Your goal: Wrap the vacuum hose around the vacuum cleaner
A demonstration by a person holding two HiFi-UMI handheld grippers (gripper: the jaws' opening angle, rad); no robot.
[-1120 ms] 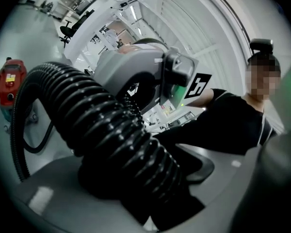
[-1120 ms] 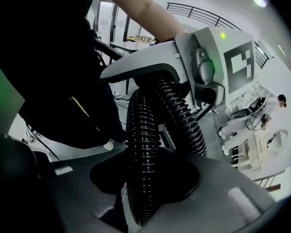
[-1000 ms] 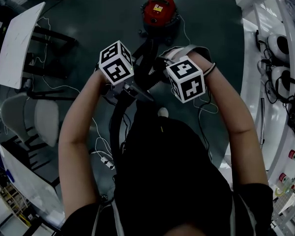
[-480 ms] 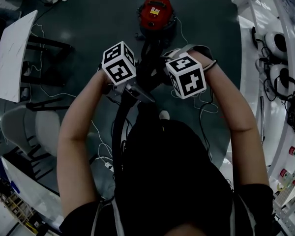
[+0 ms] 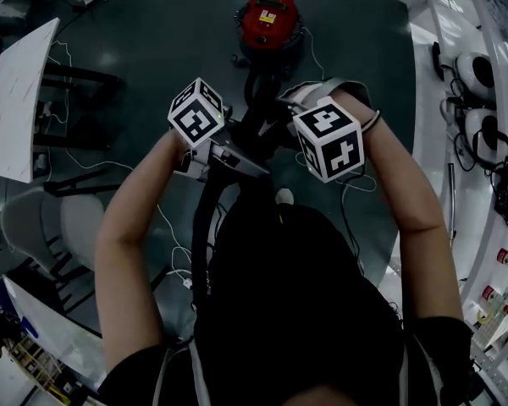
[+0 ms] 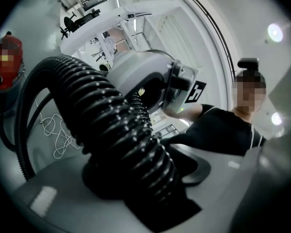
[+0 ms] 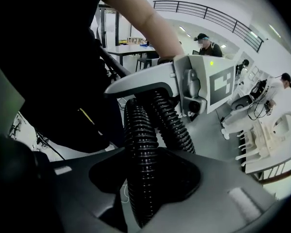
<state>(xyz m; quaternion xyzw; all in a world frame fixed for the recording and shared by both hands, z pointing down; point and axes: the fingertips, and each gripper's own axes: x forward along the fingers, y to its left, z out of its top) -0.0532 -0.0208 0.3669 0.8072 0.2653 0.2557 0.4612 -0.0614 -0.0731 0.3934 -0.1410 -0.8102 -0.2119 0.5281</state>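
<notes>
The red vacuum cleaner stands on the dark floor at the top of the head view and shows at the left edge as the vacuum cleaner in the left gripper view. Its ribbed black hose rises to both grippers, held close together. My left gripper points sideways at the hose. Its jaws have just been closing, and the hose fills the gap of the left gripper, pressed by both sides. My right gripper points steeply down. A thinner stretch of hose runs through the right gripper, which is shut on it.
White tabletops and a grey chair stand at the left. A thin white cable trails over the floor by the person's feet. A white bench with gear runs down the right. Other people stand far off.
The left gripper's cube has shifted left and tilted. The right cube has drifted a little right and down. The hose stays between both grippers.
</notes>
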